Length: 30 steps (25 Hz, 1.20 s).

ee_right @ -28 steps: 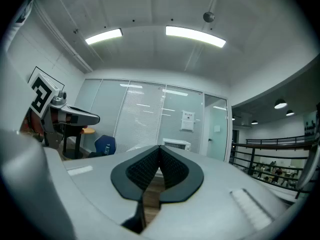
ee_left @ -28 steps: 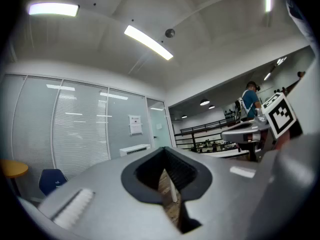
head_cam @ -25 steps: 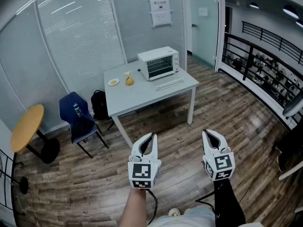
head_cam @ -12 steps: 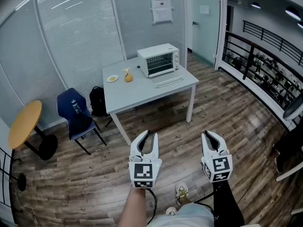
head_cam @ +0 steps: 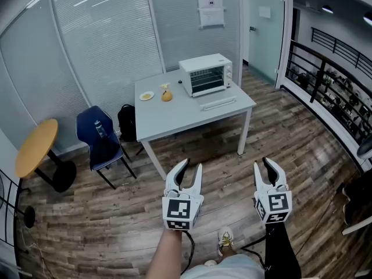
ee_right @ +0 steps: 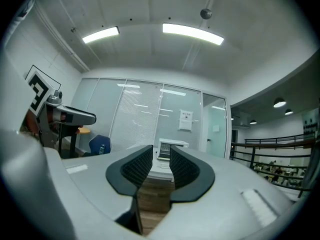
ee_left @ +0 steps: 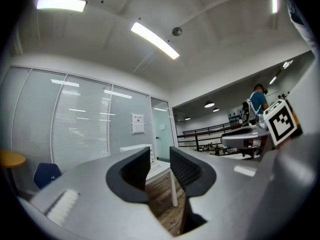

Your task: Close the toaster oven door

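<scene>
While well short of the table (head_cam: pixel 174 118), points both tools level toward it across the wood floor. Finds the toaster oven (head_cam: pixel 205 77) on the table's far right part, front turned this way. Cannot settle the door's position from so far off: perhaps lowered, perhaps not, with a flat white piece (head_cam: pixel 218 104) lying on the table just before the oven. Notes a small plate (head_cam: pixel 146 96) and a yellowish fruit (head_cam: pixel 167 96) on the table's far left part, apart from the oven.

Carries the left gripper (head_cam: pixel 192 165) with jaws moderately parted, having just been opening, and nothing between them but floor and a distant table leg. Carries the right gripper (head_cam: pixel 268 163) with a narrower gap between the pads, likewise empty, the oven framed far off in that gap.

Judges the step as the approach: no contact yet, door untouched. Calls next for walking up to the table's near side, bringing one gripper against the door's free edge, then swinging it up and pushing until seated. Needs no grasp for that, so could leave the jaws unchanged. Should mind the white piece before the oven as a possible block to the door's swing.
</scene>
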{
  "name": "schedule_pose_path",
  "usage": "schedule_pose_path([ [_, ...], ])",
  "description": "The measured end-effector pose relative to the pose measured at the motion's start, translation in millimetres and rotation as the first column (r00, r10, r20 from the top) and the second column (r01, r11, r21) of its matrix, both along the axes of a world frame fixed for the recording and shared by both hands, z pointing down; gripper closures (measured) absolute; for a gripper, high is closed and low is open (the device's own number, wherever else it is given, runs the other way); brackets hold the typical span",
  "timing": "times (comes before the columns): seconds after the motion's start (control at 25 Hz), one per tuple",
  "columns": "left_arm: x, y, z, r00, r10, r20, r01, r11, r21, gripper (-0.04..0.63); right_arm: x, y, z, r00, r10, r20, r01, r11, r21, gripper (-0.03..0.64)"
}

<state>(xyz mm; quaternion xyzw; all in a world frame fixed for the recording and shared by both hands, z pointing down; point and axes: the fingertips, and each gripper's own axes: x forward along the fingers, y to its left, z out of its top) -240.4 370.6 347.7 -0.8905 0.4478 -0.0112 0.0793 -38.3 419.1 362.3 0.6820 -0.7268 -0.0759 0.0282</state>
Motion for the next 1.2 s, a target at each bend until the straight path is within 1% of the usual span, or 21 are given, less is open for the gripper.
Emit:
schedule_pose_path([
  [0.12,10,-27,-2,1.000,-0.009,0.016,0.009,1.000,0.014,0.468,13,-27,-1,1.000,-0.007,0.003,0.007,1.000,0.000,0.531],
  [0.24,23,-56,-5,1.000,-0.013,-0.003,0.013,1.000,0.006,0.468,30,-57,-4,1.000,-0.016,0.005,0.016,1.000,0.004,0.531],
  [0.4,42,-94,-5,0.999,-0.031,0.009,0.031,0.999,0.009,0.468,50,-97,-3,0.999,-0.035,0.007,0.035,0.999,0.003,0.531],
  [0.68,71,-154,0,0.998,-0.059,-0.007,0.058,0.998,-0.005,0.468,85,-161,-2,0.998,-0.060,0.010,0.060,0.998,0.006,0.531],
  [0.88,92,-183,8,0.998,-0.059,0.006,0.059,0.998,-0.020,0.468,108,-193,9,0.998,-0.062,0.034,0.062,0.998,-0.004,0.531],
  [1.04,104,-199,13,0.998,-0.061,0.020,0.061,0.998,-0.025,0.468,119,-209,16,0.996,-0.070,0.046,0.070,0.997,-0.012,0.531],
  [1.2,110,-212,9,0.998,-0.063,0.029,0.063,0.998,-0.023,0.468,127,-223,18,0.996,-0.070,0.059,0.070,0.997,-0.013,0.531],
])
